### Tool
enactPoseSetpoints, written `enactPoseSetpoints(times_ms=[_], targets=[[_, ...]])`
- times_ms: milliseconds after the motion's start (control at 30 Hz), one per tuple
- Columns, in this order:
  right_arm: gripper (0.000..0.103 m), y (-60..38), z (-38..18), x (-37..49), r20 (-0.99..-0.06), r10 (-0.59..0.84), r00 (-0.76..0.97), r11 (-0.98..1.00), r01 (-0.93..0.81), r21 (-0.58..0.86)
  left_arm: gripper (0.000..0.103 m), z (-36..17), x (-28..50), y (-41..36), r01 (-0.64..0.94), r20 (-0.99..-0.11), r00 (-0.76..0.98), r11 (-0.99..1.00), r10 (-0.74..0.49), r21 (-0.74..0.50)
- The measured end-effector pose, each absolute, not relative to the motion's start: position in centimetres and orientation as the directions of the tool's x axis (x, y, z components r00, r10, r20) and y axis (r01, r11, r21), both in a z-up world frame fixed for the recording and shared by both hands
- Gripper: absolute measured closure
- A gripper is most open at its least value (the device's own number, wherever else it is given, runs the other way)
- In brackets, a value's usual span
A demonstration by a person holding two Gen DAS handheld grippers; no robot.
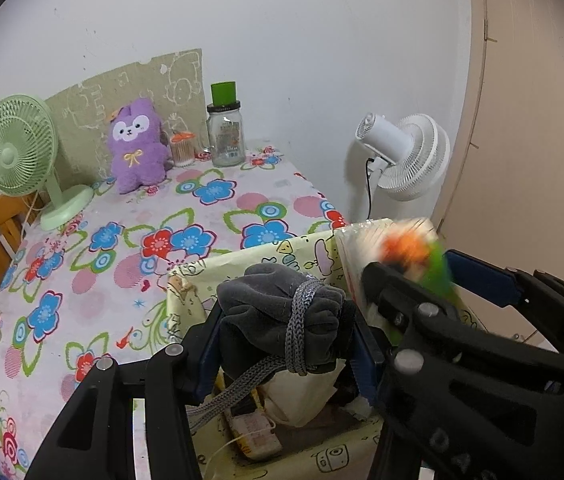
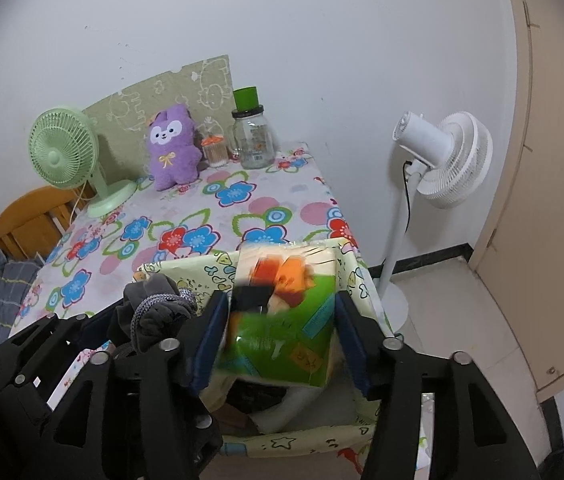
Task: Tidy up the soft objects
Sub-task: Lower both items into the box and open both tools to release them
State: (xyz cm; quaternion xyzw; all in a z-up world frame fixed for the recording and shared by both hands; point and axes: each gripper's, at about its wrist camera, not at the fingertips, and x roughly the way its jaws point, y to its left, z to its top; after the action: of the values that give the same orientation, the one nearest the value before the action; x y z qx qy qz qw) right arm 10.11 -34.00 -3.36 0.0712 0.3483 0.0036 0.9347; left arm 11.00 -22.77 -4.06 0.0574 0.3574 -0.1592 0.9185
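Your left gripper [image 1: 288, 334] has its fingers closed on a grey drawstring pouch [image 1: 282, 312], its cord wound around the neck, and holds it over the open cartoon-printed storage box [image 1: 302, 248] at the near corner of the tabletop [image 1: 209, 216]. Your right gripper [image 2: 282, 336] hangs just beside it over the same box; its fingers stand apart around a green and orange tissue pack [image 2: 282, 320], which is blurred, with a clear gap at the right pad, so nothing is clamped. Inside the box lie a pale cloth bundle [image 1: 302, 400] and a small printed packet [image 1: 255, 434]. At the far edge of the floral tabletop sit a purple plush toy [image 1: 137, 146], a green desk fan [image 1: 17, 156] and a glass jar [image 1: 225, 136].
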Motion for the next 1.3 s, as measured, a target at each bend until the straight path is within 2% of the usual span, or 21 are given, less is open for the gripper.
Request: enactPoseSetpoints(times_ms=[33,67,533,600,667,833,967,1300], targets=[[0.031,-34.1,-3.4,10.1,-0.649,0.072,0.757,0.988,0.036,0.152,0.046,-4.1,11.1,-22.8,0.336,-0.678,0.69,0.942,-0.254,-0.011],[0.03,-34.2,-3.5,10.1,-0.649,0.084,0.757,0.986,0.031,0.163,0.046,-4.1,11.1,-22.9,0.337,-0.677,0.691,0.942,-0.252,-0.007],[0.028,-36.6,-3.8,10.8,-0.656,0.002,0.754,0.981,0.126,0.148,0.045,-4.7,12.7,-25.4,0.394,-0.678,0.668,0.919,-0.306,-0.027],[0.027,-37.0,-4.0,10.9,-0.663,-0.015,0.749,0.98,0.144,0.14,0.041,-4.9,12.9,-25.8,0.401,-0.681,0.663,0.916,-0.312,-0.029],[0.027,-37.2,-4.2,11.0,-0.667,-0.03,0.745,0.979,0.157,0.131,0.022,-5.2,13.1,-26.0,0.4,-0.682,0.663,0.916,-0.308,-0.024],[0.025,-37.0,-4.4,11.2,-0.671,-0.04,0.74,0.981,0.159,0.116,0.008,-5.2,13.0,-25.7,0.397,-0.683,0.665,0.918,-0.302,-0.019],[0.022,-36.3,-4.3,11.2,-0.67,-0.028,0.742,0.982,0.147,0.122,0.002,-4.9,12.8,-24.8,0.383,-0.679,0.676,0.924,-0.288,-0.01],[0.017,-33.2,-3.4,10.4,-0.65,-0.015,0.76,0.986,0.118,0.116,0.001,-3.8,11.4,-21.9,0.336,-0.651,0.72,0.941,-0.239,0.026]])
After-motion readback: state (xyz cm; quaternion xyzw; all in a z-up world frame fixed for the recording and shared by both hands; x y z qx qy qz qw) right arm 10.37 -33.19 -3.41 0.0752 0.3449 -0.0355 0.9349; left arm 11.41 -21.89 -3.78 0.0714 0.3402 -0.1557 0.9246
